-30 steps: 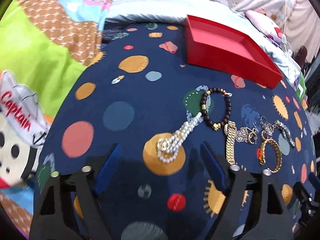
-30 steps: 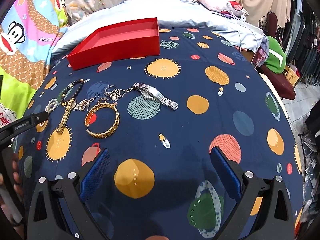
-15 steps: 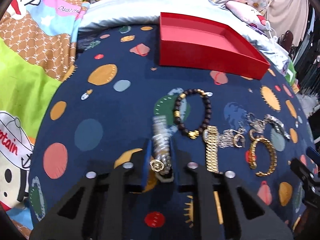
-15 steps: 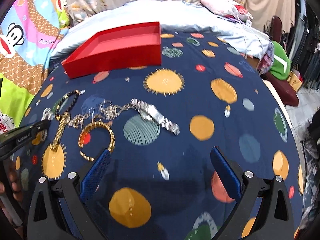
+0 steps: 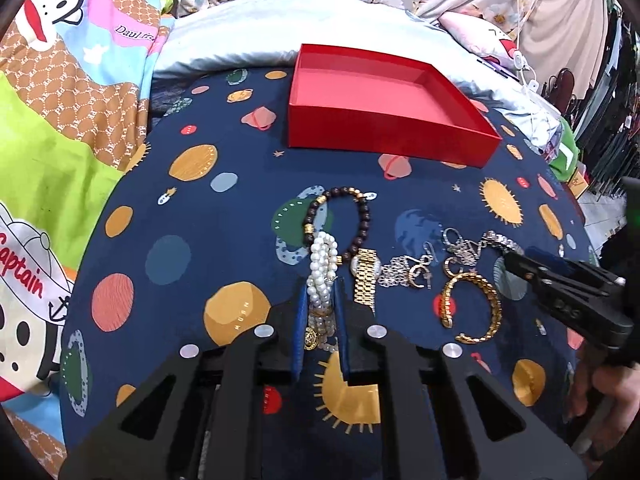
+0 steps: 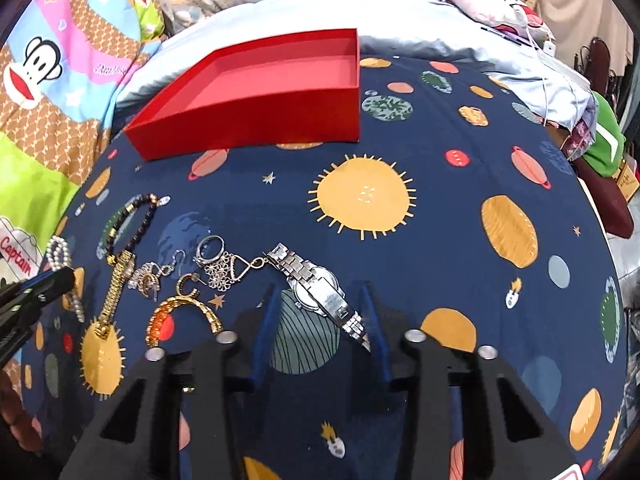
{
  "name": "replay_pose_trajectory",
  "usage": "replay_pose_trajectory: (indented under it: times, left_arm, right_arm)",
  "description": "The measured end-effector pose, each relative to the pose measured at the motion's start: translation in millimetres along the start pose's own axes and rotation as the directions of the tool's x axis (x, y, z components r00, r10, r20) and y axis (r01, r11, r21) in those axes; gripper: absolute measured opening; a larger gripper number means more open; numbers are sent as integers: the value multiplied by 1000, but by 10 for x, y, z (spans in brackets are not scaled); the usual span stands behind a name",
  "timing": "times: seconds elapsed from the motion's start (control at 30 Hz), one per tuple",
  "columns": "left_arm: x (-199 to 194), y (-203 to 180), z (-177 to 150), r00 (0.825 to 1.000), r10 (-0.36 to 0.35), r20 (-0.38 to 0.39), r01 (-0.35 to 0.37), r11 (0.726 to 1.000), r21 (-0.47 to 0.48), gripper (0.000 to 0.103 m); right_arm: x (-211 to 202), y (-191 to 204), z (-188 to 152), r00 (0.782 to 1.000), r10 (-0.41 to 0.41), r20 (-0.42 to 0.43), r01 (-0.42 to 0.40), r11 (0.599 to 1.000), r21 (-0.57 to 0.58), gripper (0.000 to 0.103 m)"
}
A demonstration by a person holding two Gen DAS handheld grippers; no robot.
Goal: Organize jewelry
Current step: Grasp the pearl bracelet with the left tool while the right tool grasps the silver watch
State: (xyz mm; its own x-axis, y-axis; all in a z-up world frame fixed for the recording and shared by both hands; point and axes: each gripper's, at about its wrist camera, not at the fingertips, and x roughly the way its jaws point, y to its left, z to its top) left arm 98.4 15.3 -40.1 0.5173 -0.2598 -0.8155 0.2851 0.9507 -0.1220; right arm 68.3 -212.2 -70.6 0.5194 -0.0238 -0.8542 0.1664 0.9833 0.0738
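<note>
Pearl bracelet [image 5: 321,264] sits pinched in your left tongs [image 5: 320,320], which are closing on it just above the planet-print bedspread [image 5: 168,216]; its loose loops could snag the beaded bracelet [image 5: 340,216]. Your right tongs [image 6: 318,320] are closing around the silver watch [image 6: 316,292], not yet touching it; the slack band may slip. Red box [image 5: 384,92] waits empty beyond, bedding around
</note>
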Motion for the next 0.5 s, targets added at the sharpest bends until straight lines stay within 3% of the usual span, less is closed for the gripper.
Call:
replay_pose_trajectory:
  times: [0.2,0.5]
  left_arm:
    - [14,-40,-10,1000,-1,-8,1,1000,7,12]
    - [8,-102,-22,1000,-8,-11,8,1000,14,12]
  right_arm:
    - [-2,-18,3,1000,10,1,-10,1000,-18,25]
    - [-107,-60,-132,997,74,-30,-74,997,15,25]
